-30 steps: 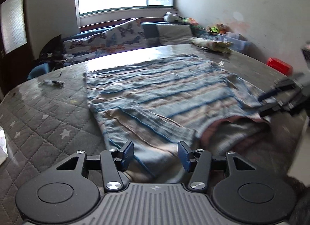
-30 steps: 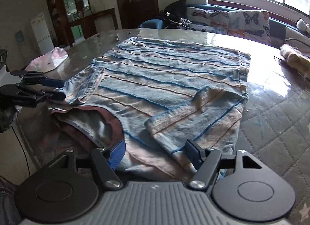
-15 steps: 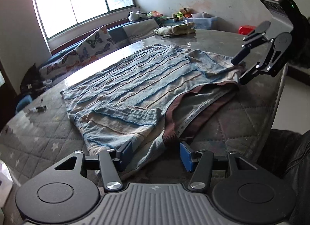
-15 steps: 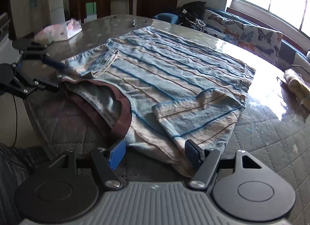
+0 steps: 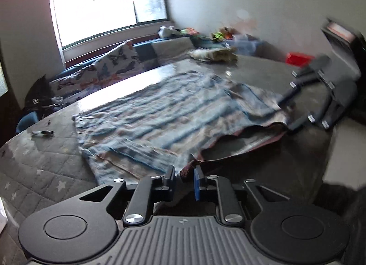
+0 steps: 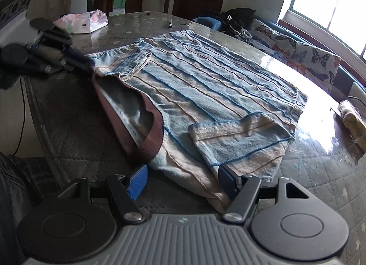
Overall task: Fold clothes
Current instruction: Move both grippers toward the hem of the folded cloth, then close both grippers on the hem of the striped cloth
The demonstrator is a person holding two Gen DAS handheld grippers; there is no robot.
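Daylight from a wide window (image 5: pixel 107 6) falls across a large counter (image 6: pixel 320 173) covered in grey quilted fabric with small stars under a glossy clear sheet. Spread flat on it lies a pale blue and beige striped knitted sweater with a maroon neckband (image 6: pixel 205 91), sleeves already folded inward, its neck end toward me.

My left hand-held gripper (image 5: pixel 184 177) has just been closing, and its jaws now stand narrow with the maroon band and shoulder corner between the pads (image 5: pixel 197 181); they appear to pinch it, so I can lift that corner for the next fold. My right hand-held gripper (image 6: pixel 183 179) is spread wide, straddling the opposite shoulder edge next to the folded sleeve, pads not pressing the cloth. I judge it is lined up to take a matching hold, so both corners rise evenly.

Beyond the counter, a bench with butterfly-print cushions (image 5: pixel 119 64) runs beneath the window. A white and pink plastic bag (image 6: pixel 83 21) and a small dark pen-like object (image 6: pixel 170 23) rest on the far side, and a yellowish folded cloth (image 5: pixel 213 53) sits well apart from the sweater. A dark wooden door and a white fridge stand behind.
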